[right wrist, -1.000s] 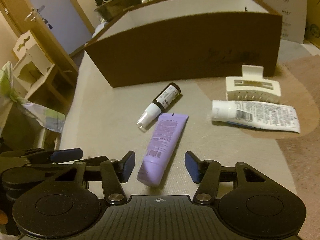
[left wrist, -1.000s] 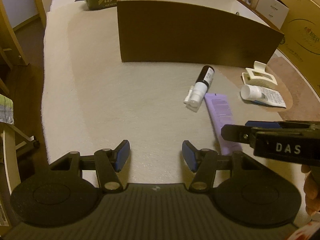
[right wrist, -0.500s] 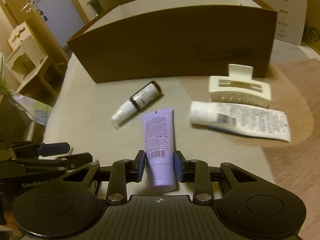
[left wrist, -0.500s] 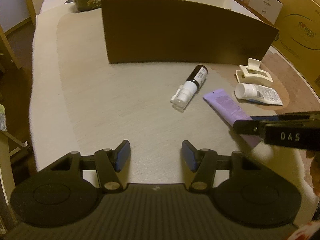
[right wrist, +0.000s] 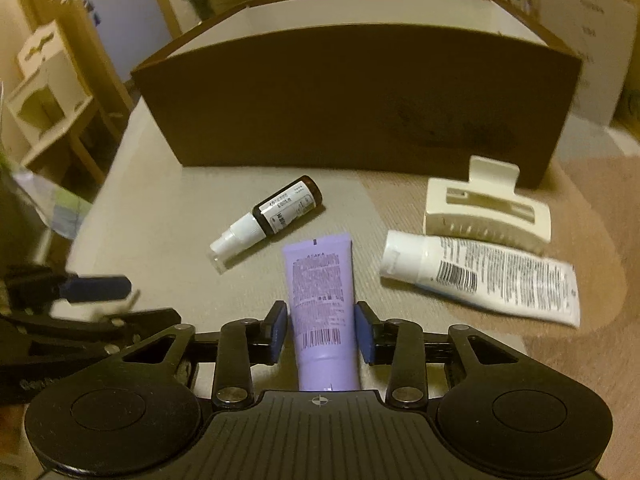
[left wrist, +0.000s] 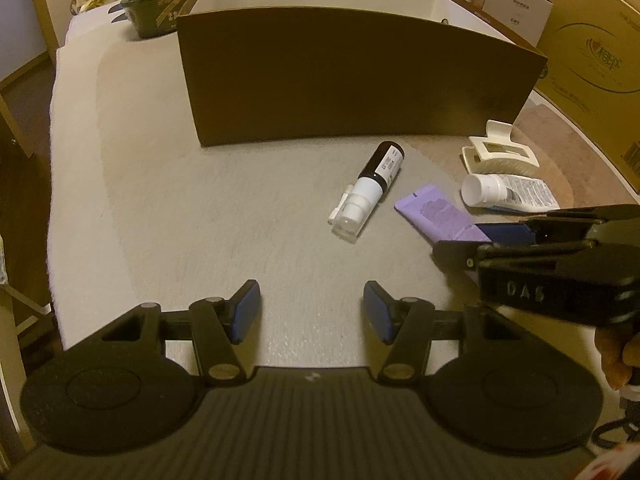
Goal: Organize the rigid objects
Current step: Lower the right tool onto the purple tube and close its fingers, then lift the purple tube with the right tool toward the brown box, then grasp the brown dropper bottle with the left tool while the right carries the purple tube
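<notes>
The purple tube [right wrist: 322, 312] is gripped between the 2 pads of the right tool [right wrist: 321, 338] — narrowly closed. The left tool [left wrist: 311, 312] is held wide open, nothing touched.

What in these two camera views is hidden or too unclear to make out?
- Inside the brown box, both views: its tall front wall hides the floor and any contents.
- Cap end of the purple tube, right wrist view: tucked under the right gripper body.
- White tube fine print, both views: too small and blurred.
- Left gripper: open, holding nothing.
</notes>
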